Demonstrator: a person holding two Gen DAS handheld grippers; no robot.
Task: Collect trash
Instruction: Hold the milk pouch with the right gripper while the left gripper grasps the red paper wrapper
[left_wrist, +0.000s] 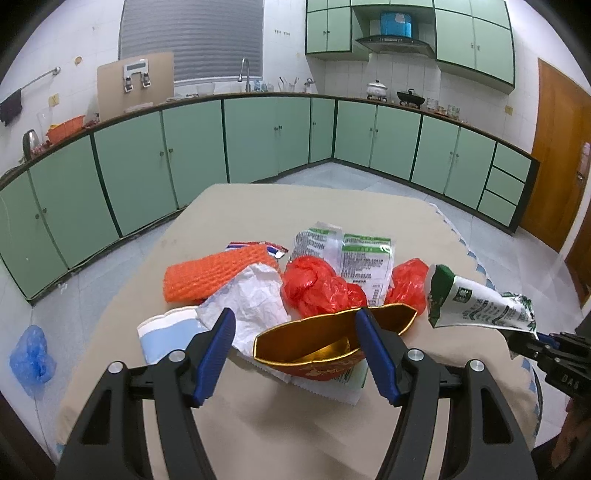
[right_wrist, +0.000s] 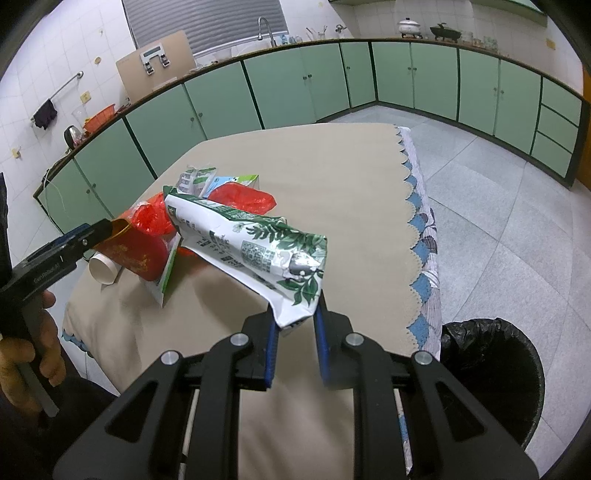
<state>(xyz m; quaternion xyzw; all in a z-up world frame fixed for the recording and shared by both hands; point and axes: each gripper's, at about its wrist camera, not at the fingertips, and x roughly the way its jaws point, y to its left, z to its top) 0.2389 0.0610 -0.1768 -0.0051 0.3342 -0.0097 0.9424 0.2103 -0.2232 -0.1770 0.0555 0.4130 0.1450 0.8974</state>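
The right gripper (right_wrist: 295, 325) pinches a crinkled, leaf-printed foil pouch (right_wrist: 251, 247) by its end. The left gripper (left_wrist: 295, 332) stands wide around a glossy red, gold-lined paper bowl (left_wrist: 325, 339), its pads apparently not pressing.

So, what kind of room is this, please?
Most likely a home kitchen. Green cabinets run under a long counter, a sink tap stands below the window, and pots sit under a range hood.

Bin (right_wrist: 495, 376) right of table (right_wrist: 332, 177)
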